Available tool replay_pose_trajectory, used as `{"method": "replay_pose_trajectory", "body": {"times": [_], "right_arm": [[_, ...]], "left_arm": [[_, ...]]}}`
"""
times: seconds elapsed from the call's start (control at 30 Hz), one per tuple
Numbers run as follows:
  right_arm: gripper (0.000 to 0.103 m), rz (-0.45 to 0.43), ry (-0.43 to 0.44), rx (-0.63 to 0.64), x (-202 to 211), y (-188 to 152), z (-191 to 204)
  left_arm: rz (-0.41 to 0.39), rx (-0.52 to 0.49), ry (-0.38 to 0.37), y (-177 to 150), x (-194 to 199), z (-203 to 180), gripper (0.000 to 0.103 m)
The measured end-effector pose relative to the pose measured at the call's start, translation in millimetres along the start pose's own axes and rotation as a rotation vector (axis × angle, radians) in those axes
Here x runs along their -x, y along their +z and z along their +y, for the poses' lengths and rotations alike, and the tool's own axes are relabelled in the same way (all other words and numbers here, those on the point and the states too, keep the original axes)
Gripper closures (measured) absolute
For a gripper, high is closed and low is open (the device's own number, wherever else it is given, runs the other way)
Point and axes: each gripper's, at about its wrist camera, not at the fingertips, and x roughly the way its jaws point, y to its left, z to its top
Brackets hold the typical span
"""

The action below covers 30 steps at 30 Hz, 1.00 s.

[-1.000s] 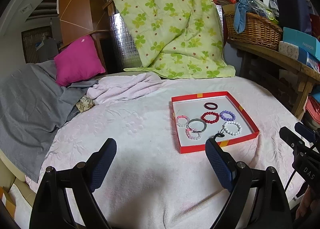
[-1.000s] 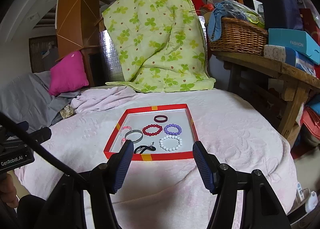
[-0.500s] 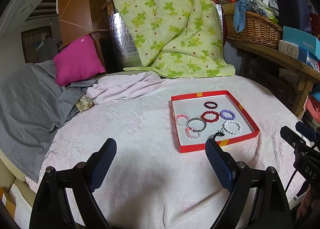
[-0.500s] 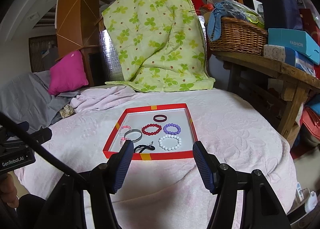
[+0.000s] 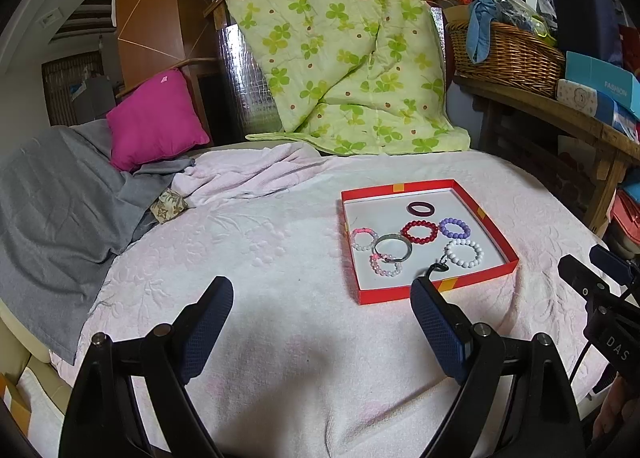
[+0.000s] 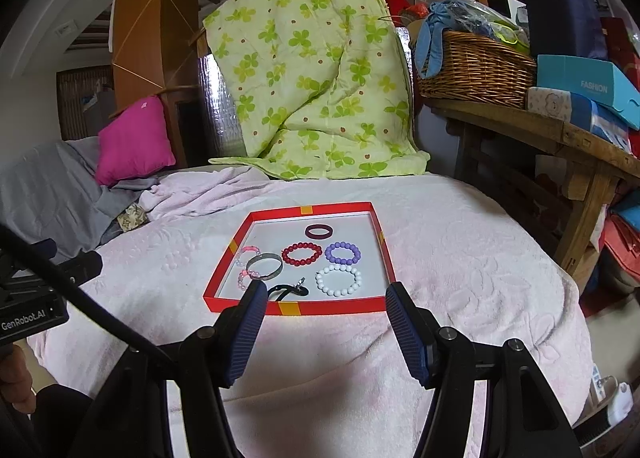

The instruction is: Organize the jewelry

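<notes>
A shallow red-rimmed box (image 5: 436, 285) (image 6: 337, 306) lies on a pale pink blanket. Inside it are several bracelets: a red bead one (image 6: 301, 253), a purple bead one (image 6: 342, 252), a white bead one (image 6: 338, 280), a silver bangle (image 6: 264, 266), a dark maroon band (image 6: 319, 232) and pink bead ones (image 5: 365, 238). A black cord piece (image 6: 288, 291) rests by the near rim. My left gripper (image 5: 322, 300) hovers open, left of the box and nearer than it. My right gripper (image 6: 323, 304) stands open just before the box's near rim, with nothing between its fingers.
A green clover quilt (image 5: 340, 45) hangs behind the bed. A magenta pillow (image 5: 154, 119) and grey cloth (image 5: 60, 209) lie at the left. A wooden bench (image 6: 560, 137) at the right carries a wicker basket (image 6: 476, 71) and blue boxes (image 6: 588, 87).
</notes>
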Motion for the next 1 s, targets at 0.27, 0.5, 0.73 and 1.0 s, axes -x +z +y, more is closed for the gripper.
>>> {"method": "replay_pose_trajectory", "body": {"times": [0.27, 0.5, 0.73, 1.0], "right_arm": [[0.038, 0.007, -0.006, 0.002, -1.8, -0.3, 0.4], [0.038, 0.019, -0.012, 0.009, -5.3, -1.0, 2.6], [0.038, 0.030, -0.022, 0.021, -9.3, -1.9, 5.7], [0.038, 0.057, -0.036, 0.017, -17.8, -3.1, 8.8]], "left_arm": [[0.005, 0.001, -0.003, -2.1, -3.0, -1.1, 0.013], [0.011, 0.008, -0.007, -2.9, -10.3, 0.5, 0.013], [0.008, 0.005, -0.010, -1.7, -16.7, 0.2, 0.013], [0.007, -0.004, -0.012, 0.5, -27.9, -0.9, 0.013]]}}
